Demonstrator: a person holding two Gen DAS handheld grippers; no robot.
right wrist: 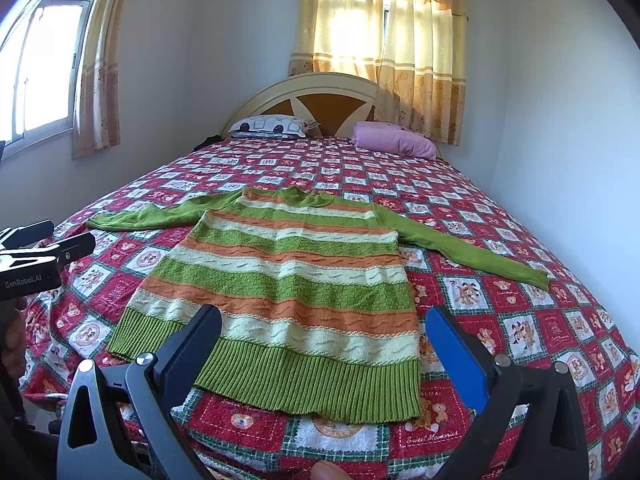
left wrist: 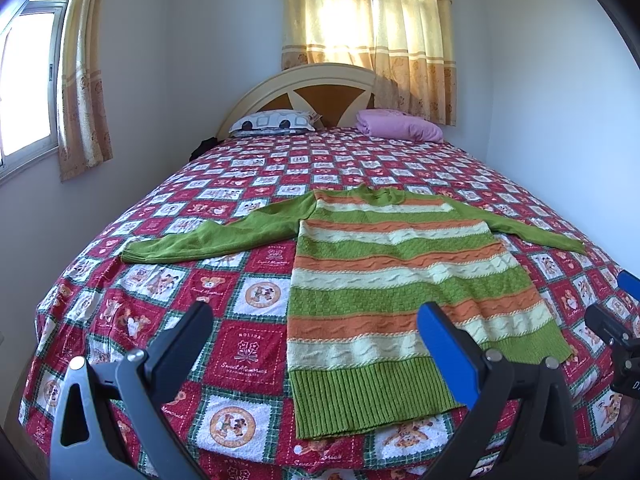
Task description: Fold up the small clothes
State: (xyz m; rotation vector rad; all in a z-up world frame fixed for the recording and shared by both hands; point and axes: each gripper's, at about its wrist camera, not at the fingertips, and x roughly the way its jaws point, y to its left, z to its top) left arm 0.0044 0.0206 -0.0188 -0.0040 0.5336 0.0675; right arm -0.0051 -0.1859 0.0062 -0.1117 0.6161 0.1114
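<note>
A knitted sweater point(left wrist: 384, 276) with green, orange and cream stripes lies flat on the bed, both green sleeves spread out to the sides and its ribbed green hem nearest me. In the right wrist view the same sweater point(right wrist: 288, 280) fills the middle. My left gripper point(left wrist: 316, 320) hangs open above the bed in front of the hem's left part, holding nothing. My right gripper point(right wrist: 324, 324) is open too, hovering over the hem without touching it. The left gripper's body point(right wrist: 32, 256) shows at the left edge of the right wrist view.
The bed carries a red patchwork bedspread point(left wrist: 168, 280) with bear prints. At its head lie a patterned pillow point(left wrist: 276, 121) and a pink pillow point(left wrist: 400, 125) against a cream headboard point(left wrist: 308, 80). Walls close in on both sides, with curtained windows behind and to the left.
</note>
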